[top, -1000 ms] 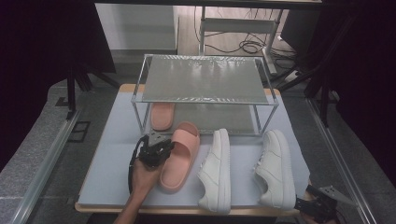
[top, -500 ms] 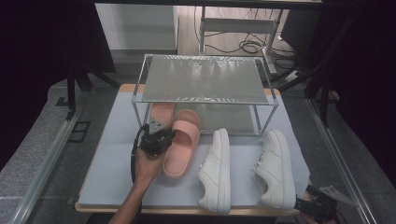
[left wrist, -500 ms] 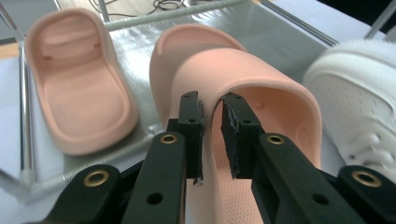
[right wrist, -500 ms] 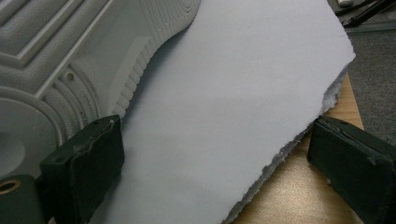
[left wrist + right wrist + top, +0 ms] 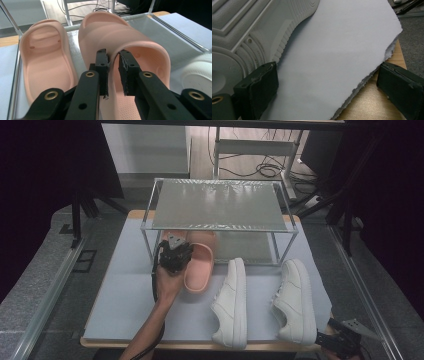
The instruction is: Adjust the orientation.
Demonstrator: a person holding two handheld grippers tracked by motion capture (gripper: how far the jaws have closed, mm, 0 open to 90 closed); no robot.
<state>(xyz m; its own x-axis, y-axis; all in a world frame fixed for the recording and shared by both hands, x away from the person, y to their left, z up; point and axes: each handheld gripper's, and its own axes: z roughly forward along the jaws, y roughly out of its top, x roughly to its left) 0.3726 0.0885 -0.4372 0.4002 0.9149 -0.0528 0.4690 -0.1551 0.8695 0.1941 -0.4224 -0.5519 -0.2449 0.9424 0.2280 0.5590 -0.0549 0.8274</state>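
We have the left claw pinched on the strap edge of the right slipper, half under the rack beside its mate — next, slide it fully in — right claw wide open, idle.

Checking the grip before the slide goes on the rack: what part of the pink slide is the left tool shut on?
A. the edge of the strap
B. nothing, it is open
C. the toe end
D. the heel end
A: in the left gripper view, the left tool pinches the edge of the strap of the slide.
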